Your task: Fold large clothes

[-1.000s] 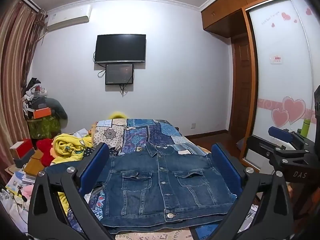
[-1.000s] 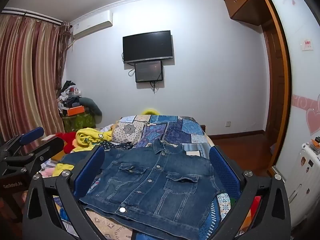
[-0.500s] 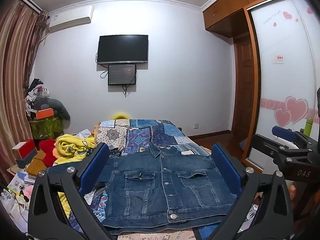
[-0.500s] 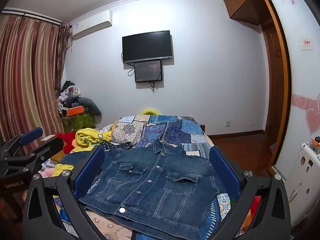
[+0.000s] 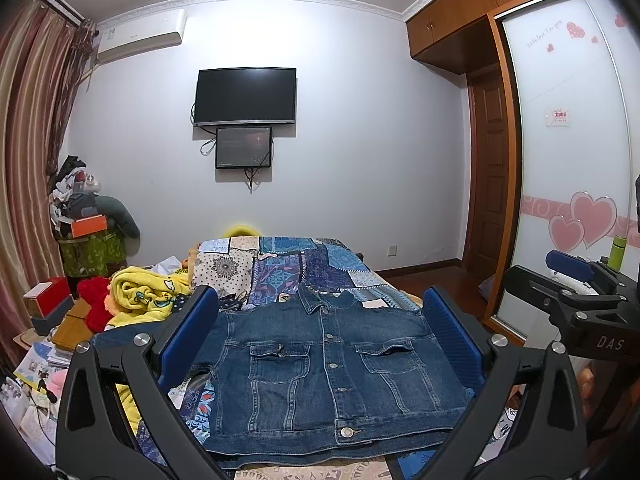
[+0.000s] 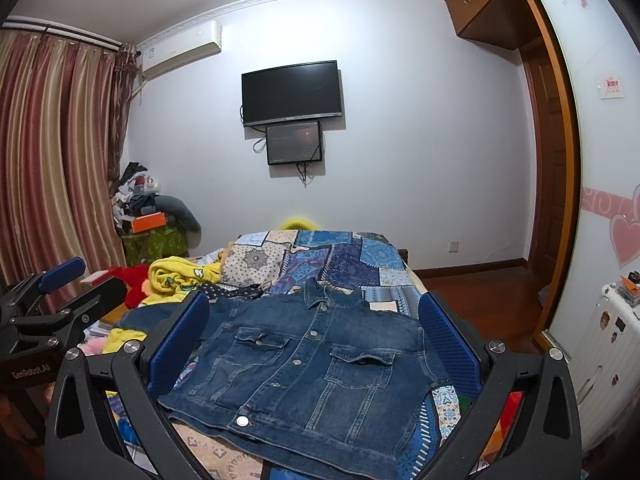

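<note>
A dark blue denim jacket (image 5: 328, 364) lies flat on the bed, front up and buttoned, sleeves tucked under. The right wrist view shows the same jacket (image 6: 312, 360) from the right. My left gripper (image 5: 320, 340) hovers open above the jacket's near hem, with nothing between its blue pads. My right gripper (image 6: 314, 340) is open too, held over the jacket and empty. Each gripper shows at the edge of the other's view: the right gripper (image 5: 576, 280) at the far right, the left gripper (image 6: 60, 284) at the far left.
A patchwork quilt (image 5: 304, 268) covers the bed. A yellow blanket (image 5: 144, 296) and a red plush (image 5: 94, 300) lie to the left. Boxes and papers (image 5: 36, 344) crowd the left floor. A wardrobe with heart stickers (image 5: 576, 216) stands to the right, with a white suitcase (image 6: 612, 356) near it.
The left gripper has drifted slightly, so the jacket sits a little lower and more to the right in its view. The right gripper has hardly moved. Both stay open.
</note>
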`<act>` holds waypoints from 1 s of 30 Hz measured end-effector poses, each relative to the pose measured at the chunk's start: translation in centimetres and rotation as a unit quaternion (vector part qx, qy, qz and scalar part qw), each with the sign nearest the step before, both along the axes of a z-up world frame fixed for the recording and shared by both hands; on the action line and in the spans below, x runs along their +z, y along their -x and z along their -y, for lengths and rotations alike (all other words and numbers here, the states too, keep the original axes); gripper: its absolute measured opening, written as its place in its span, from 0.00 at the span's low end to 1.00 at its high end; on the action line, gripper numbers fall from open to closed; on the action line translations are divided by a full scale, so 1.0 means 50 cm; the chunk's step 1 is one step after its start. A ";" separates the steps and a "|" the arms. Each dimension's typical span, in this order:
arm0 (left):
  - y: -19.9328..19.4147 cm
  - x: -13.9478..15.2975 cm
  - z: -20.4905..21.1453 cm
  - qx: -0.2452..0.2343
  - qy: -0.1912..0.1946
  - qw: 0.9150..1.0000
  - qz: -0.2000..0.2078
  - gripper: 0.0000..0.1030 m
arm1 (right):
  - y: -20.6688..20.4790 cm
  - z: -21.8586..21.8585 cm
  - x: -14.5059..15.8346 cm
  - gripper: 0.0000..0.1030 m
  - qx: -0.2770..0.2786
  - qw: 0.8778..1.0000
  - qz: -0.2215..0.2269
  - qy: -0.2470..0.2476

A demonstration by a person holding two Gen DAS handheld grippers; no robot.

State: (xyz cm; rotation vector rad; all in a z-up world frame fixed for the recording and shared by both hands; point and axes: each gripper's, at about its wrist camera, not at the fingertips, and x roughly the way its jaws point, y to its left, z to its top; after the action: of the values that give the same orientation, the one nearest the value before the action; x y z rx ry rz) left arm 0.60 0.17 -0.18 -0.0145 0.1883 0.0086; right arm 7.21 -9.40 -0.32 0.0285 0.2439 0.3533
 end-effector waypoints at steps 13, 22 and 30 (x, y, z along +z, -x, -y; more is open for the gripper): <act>-0.005 -0.007 -0.008 0.002 0.002 1.000 -0.004 1.00 | -0.002 -0.001 -0.005 1.00 0.000 1.000 -0.001 0.000; -0.007 -0.008 -0.010 0.003 0.002 1.000 -0.004 1.00 | -0.006 0.001 -0.007 1.00 0.000 1.000 0.000 0.001; -0.007 -0.008 -0.010 0.003 0.003 1.000 -0.005 1.00 | -0.007 0.001 -0.006 1.00 0.000 1.000 0.000 0.001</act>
State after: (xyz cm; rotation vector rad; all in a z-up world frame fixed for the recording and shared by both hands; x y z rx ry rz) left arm 0.95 0.69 -0.56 -0.0201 0.1984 0.0135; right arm 7.55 -9.44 -0.64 0.0269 0.2441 0.3524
